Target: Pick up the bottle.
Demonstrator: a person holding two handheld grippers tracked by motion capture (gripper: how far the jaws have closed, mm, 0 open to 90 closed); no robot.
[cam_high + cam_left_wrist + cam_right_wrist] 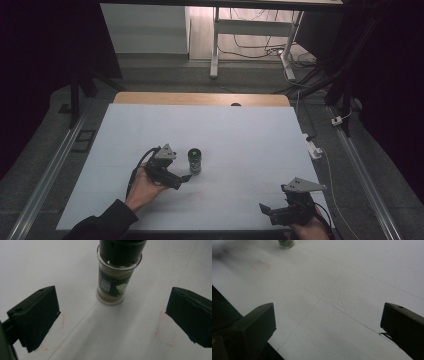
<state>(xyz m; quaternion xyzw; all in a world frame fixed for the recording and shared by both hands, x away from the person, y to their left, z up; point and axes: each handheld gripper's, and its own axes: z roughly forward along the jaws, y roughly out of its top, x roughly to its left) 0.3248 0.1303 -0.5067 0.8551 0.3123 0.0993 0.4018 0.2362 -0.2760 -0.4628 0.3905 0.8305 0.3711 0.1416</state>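
A small glass spice jar with a black cap and a dark green label stands upright on the white table cover. My left gripper sits just left of and in front of the jar, open, with nothing between its jaws. In the left gripper view the jar stands a little beyond the open jaws, centred between them. My right gripper rests near the table's front right edge, open and holding nothing. The jar's base shows at the top left of the right gripper view.
Faint red square marks lie on the cover near the jar. The table's wooden far edge shows beyond the cover. A white power strip and cables lie on the floor to the right, with desk legs behind.
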